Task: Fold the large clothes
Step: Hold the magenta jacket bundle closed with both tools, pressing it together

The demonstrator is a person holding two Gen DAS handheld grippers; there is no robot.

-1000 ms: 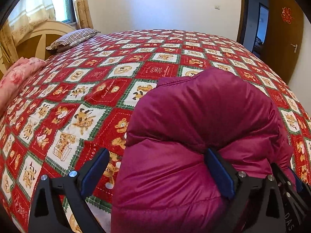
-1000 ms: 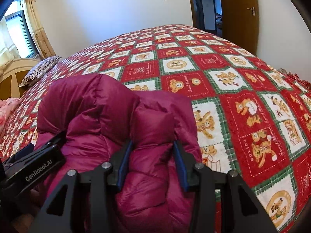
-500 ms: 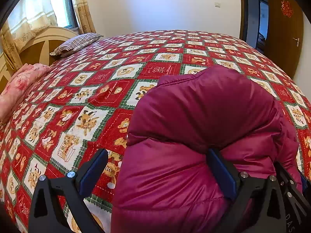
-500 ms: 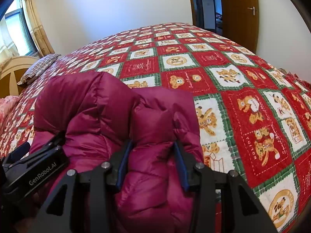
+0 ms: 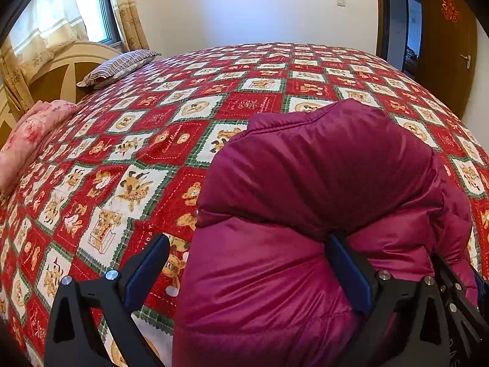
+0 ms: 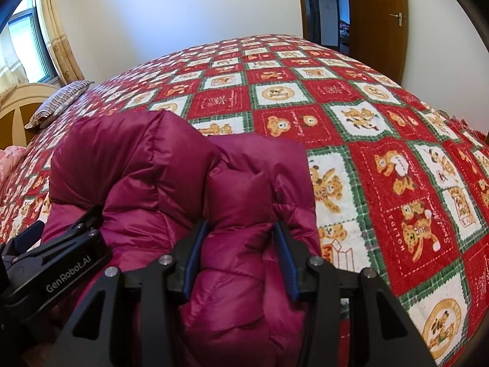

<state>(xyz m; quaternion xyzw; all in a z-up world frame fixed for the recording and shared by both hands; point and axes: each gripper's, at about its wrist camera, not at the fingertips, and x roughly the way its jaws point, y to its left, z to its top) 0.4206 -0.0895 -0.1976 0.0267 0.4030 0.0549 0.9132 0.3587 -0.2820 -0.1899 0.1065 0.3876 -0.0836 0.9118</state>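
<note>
Bedroom with a wide bed [image 5: 214,113] under a red teddy-bear patchwork quilt. Nearest, at the bed's close edge: puffy maroon down jacket [image 5: 305,214], bundled and partly folded. Right hand-held gripper [image 6: 240,260] clamped on a thick roll of it. Left hand-held gripper [image 5: 249,270] spread wide, one finger against the padding, the other clear over the quilt, gripping nothing. Likely light, soft, springy and slippery; best pinched at seams or hem. Farther off: pink bedding [image 5: 33,128], striped pillow [image 5: 119,65], window [image 5: 88,6], wooden door [image 6: 377,21].
</note>
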